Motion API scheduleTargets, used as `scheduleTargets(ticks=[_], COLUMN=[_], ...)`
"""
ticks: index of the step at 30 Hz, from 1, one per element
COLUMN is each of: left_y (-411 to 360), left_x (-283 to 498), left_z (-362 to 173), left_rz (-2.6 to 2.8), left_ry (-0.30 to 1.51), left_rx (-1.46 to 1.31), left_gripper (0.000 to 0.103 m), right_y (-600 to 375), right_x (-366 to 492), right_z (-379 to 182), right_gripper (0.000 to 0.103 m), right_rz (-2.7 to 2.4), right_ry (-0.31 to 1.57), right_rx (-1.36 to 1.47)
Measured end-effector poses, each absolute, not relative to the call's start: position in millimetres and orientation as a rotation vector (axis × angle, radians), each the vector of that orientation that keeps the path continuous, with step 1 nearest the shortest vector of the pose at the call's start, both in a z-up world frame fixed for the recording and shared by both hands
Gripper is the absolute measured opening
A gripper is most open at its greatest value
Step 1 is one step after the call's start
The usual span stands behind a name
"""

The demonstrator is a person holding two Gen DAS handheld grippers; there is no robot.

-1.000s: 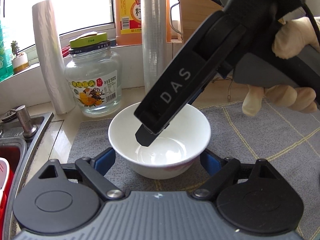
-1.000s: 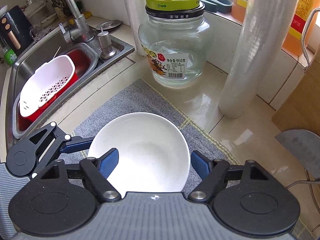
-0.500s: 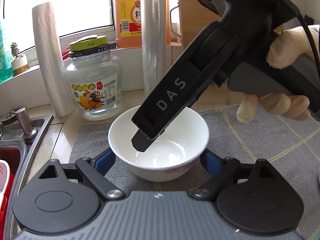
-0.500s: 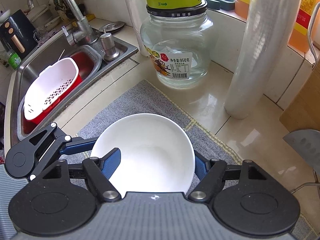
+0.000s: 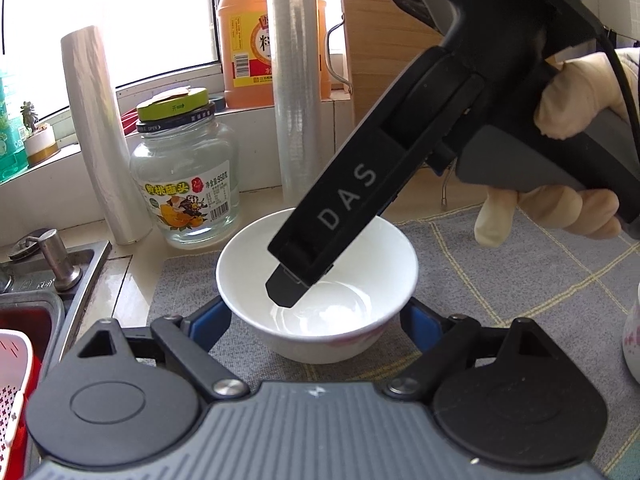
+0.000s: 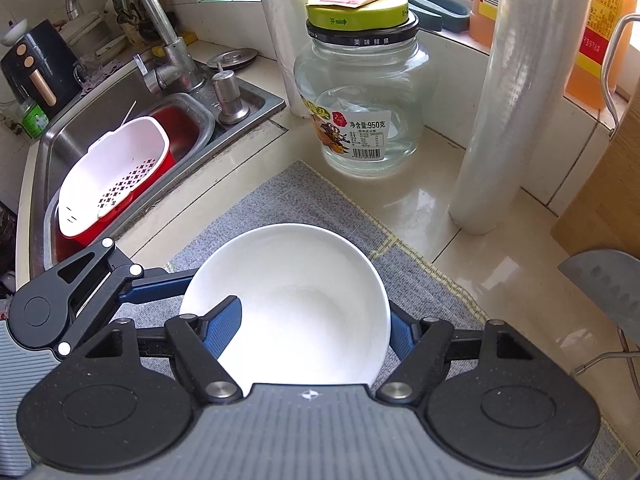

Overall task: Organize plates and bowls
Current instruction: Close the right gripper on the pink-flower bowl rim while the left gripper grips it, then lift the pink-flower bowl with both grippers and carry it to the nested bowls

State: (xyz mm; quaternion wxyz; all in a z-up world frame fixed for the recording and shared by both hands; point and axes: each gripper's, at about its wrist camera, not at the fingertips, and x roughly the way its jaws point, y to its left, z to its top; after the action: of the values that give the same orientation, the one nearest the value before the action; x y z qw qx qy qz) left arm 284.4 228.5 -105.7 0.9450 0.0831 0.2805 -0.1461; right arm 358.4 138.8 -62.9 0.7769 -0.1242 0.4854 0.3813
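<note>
Since a second ago, right claw (image 6: 316, 322) has narrowed onto the glossy white ceramic bowl (image 6: 296, 304), one finger inside, one outside. Left claw (image 5: 316, 320) stands wide around it, apparently untouching. Stiff, slippery, breakable: wall-pinch looks best.

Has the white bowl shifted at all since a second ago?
Hardly: in the left wrist view the round white ceramic bowl sits equally near the clear glass jar, on the grey mat.

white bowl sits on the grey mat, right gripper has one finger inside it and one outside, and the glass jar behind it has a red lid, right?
Not quite: the glass jar has a yellow-green lid, as the right wrist view shows. The white bowl does sit on the grey mat, right gripper straddling its wall.
</note>
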Motion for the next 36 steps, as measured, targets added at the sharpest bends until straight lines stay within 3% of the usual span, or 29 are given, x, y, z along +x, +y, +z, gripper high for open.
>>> scheduleTargets(ticks=[36], left_y=[165.6], left_x=[182.1], left_z=[-56.9], left_rz=[-0.369], left_ry=[0.606], left_rx=[0.293], left_gripper=[0.091], right_y=[44.3], right_x=[236.3], right_z=[-13.1], right_gripper=[0.081], right_rz=[0.840], right_ry=[0.938], right_rx=[-0.215])
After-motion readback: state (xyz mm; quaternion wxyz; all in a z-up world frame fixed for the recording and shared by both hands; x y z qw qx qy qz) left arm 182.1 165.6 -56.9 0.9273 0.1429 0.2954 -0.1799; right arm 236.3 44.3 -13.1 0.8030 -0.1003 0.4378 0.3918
